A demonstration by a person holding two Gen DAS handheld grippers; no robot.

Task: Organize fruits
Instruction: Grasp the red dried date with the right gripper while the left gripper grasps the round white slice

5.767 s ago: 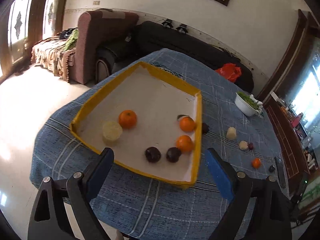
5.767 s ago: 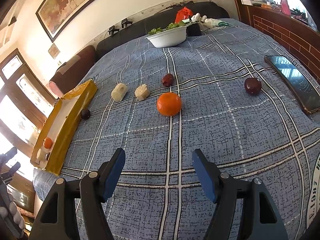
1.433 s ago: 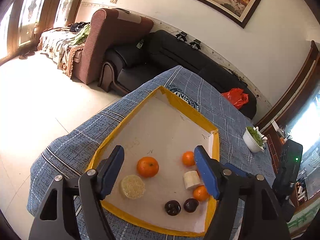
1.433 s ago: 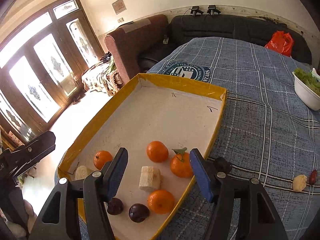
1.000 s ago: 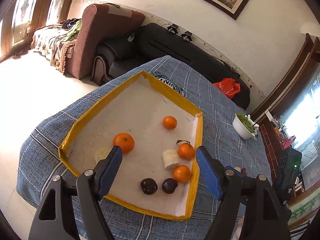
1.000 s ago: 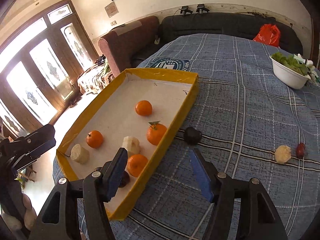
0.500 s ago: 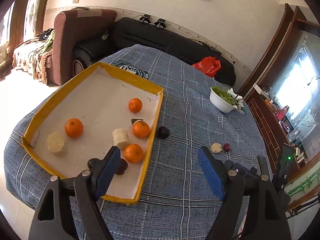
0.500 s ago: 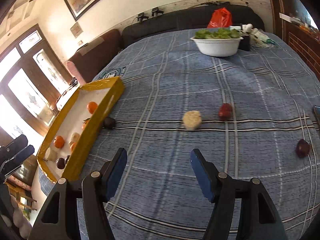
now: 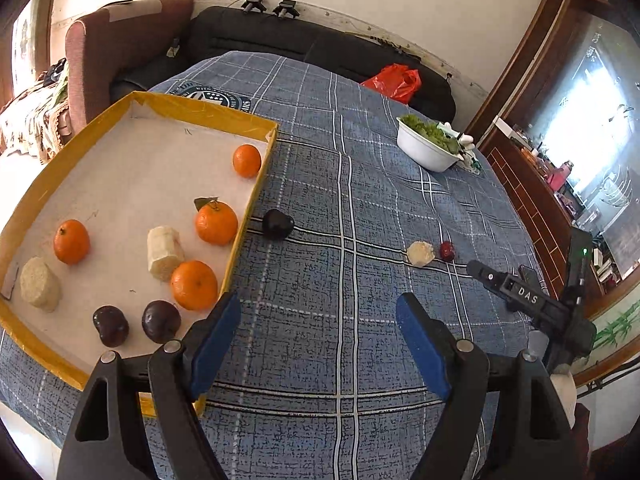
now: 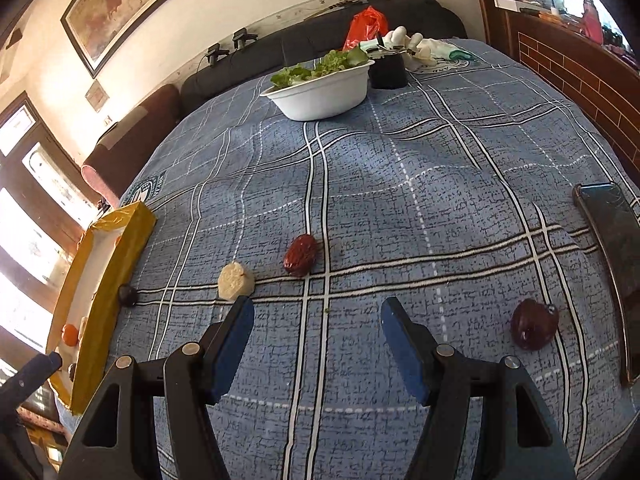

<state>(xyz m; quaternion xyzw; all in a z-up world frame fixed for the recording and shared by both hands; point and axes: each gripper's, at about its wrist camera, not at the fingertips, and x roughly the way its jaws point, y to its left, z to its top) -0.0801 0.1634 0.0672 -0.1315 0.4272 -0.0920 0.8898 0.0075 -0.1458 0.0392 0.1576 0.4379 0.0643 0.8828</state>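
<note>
Hovering empty and spread wide, the right hand-held gripper (image 10: 318, 342) and left hand-held gripper (image 9: 318, 338) hold nothing; the date (image 10: 301, 255) and pale chunk (image 10: 235, 281) lie loose on the surface (image 10: 420, 200) outside the tray (image 9: 248, 216); a clumsy pinch could roll them away.

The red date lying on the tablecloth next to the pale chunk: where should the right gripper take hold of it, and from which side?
Grip the red date across its narrow middle, coming down from above. It lies flat on the tablecloth with its long axis running away from the camera, so the open right gripper already spans the short width. The pale chunk sits apart to its left, leaving room for a finger.
</note>
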